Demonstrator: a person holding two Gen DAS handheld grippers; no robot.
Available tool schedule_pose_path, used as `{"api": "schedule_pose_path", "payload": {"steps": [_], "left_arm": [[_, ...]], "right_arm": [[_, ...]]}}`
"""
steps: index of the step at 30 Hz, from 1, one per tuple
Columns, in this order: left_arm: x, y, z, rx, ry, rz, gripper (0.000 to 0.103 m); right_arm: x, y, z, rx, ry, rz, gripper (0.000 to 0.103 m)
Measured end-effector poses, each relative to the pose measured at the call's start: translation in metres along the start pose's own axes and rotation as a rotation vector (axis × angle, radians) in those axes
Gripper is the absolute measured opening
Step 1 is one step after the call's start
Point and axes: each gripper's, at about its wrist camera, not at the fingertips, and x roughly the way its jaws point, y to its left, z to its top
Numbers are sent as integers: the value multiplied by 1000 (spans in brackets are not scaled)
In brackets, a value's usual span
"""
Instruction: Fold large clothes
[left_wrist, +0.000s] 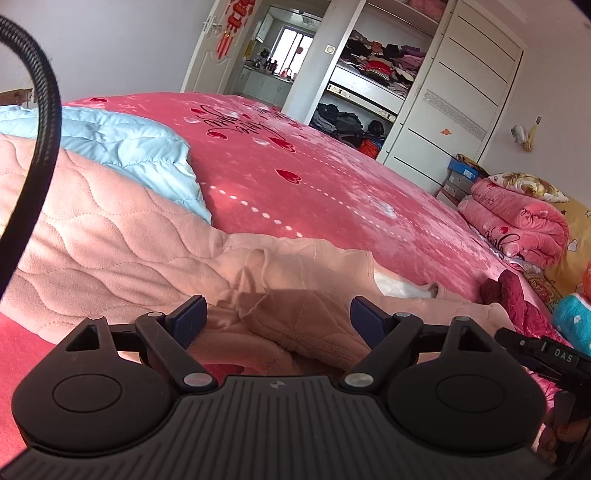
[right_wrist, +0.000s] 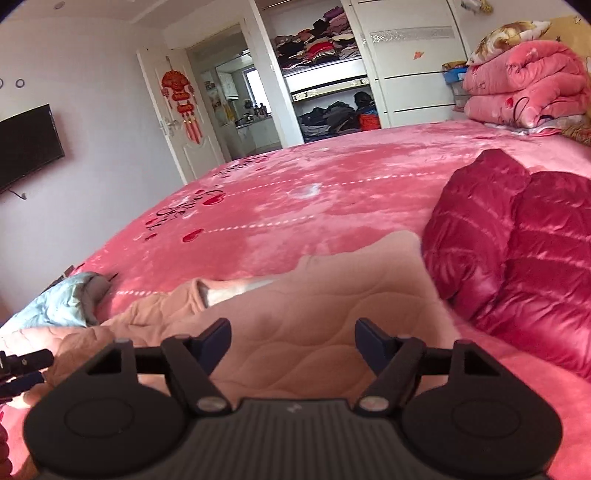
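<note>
The bed cover (left_wrist: 332, 192) is bright pink, printed with red hearts, dark script lettering and dotted white lines. On it lies a peach-pink quilted garment (left_wrist: 110, 236) stitched in wavy lines, its lining (left_wrist: 399, 286) showing white at an opening. Toward the bed's left edge a pale blue quilted piece (left_wrist: 122, 144) has straight stitched seams. Toward the right edge sits a glossy crimson puffer jacket (right_wrist: 517, 251) with horizontal quilting. The folded blanket (right_wrist: 524, 85) at the far right corner is pink with red hearts and dark script. Both grippers are black with dark blue pads (left_wrist: 192, 317). The wardrobe doors (left_wrist: 461, 92) are white with thin black lines.
</note>
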Motion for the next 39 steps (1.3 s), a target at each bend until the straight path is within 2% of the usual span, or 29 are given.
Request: {"api": "schedule_pose_path", "payload": {"steps": [2,3,5,6,7,12,17,20,21,22,23,26,29,34,39], "left_arm": [[-1,2,0,11,-1,2,103],[-1,3,0,14,0,3,103],[0,6,0,21,3,6,103],[0,6,0,24,5,7,103],[0,7,-1,28,7,7,103],[1,2,-3,53,11,13,103],[2,3,-4,61,25,19,103],[2,4,-4,54,32,20,103],[2,4,-4,52,32,20,103],[1,4,-4,50,32,19,103],[1,3,-4,48,33,20,103],[1,2,-6,43,33,22,103],[1,0,-7,41,33,27,103],[2,-2,-8,44,28,34,103],[4,-4,-9,55,27,39,103]], "right_arm": [[14,4,-3,-11,20,14,73],[21,5,-5,-22,32,-13,72],[31,3,-9,-70,42,-110,63],[37,-3,-10,-102,42,-164,54],[39,-5,-12,-124,37,-197,50],[41,-12,-14,-236,5,-327,48],[42,-18,-15,-283,-2,-359,48],[29,-18,-9,-309,-8,-313,54],[21,-18,-9,-326,-10,-318,68],[12,-17,-10,-353,-15,-339,86],[2,-19,-12,-377,-23,-342,91],[-26,-26,-25,-463,3,-358,93],[-37,-30,-39,-530,46,-357,93],[-22,-21,-48,-627,63,-331,93],[-1,-12,-44,-674,9,-379,93]]}}
